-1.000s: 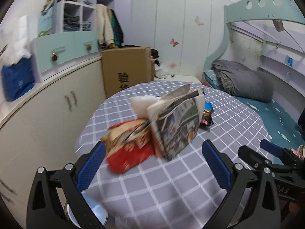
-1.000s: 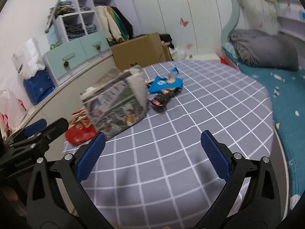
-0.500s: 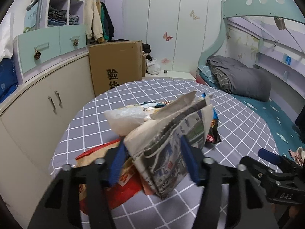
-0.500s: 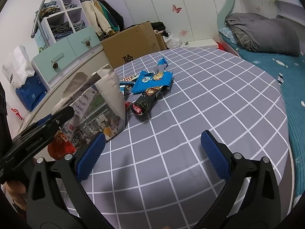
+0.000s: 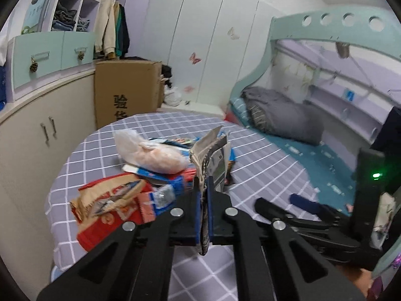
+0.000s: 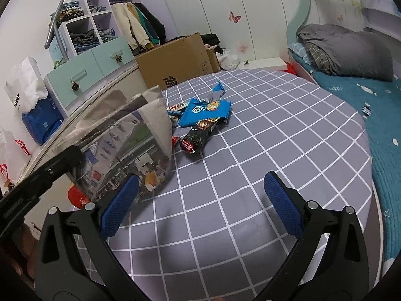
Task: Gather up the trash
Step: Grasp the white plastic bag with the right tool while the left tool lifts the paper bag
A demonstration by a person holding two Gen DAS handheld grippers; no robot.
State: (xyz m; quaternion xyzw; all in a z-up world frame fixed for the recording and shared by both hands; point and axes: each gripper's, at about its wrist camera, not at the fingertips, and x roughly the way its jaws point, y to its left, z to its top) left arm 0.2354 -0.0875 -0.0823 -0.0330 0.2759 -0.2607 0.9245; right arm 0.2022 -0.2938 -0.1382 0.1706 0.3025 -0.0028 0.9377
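Note:
A bag folded from newspaper (image 5: 213, 155) stands on the grey checked table (image 6: 275, 130). My left gripper (image 5: 205, 183) has its jaws closing on the bag's near edge, and the blue pads press the paper. In the right wrist view the same bag (image 6: 130, 145) stands at the left with the left gripper's black finger (image 6: 62, 160) on it. My right gripper (image 6: 200, 179) hovers open over bare cloth, nothing between its fingers. Loose trash lies around: a red snack bag (image 5: 112, 208), a clear plastic bag (image 5: 150, 155), a blue wrapper (image 6: 205, 110) and a black wrapper (image 6: 198, 138).
A cardboard box (image 5: 125, 92) stands behind the table. A cream cabinet (image 5: 30, 138) with teal drawers runs along the left. A bed with a grey blanket (image 6: 351, 50) lies to the right. White and blue bags (image 6: 27, 95) sit on the cabinet top.
My left gripper moved forward onto the newspaper bag and its jaws went from wide open to pinched on the paper. The right gripper drifted a little over the table, still open.

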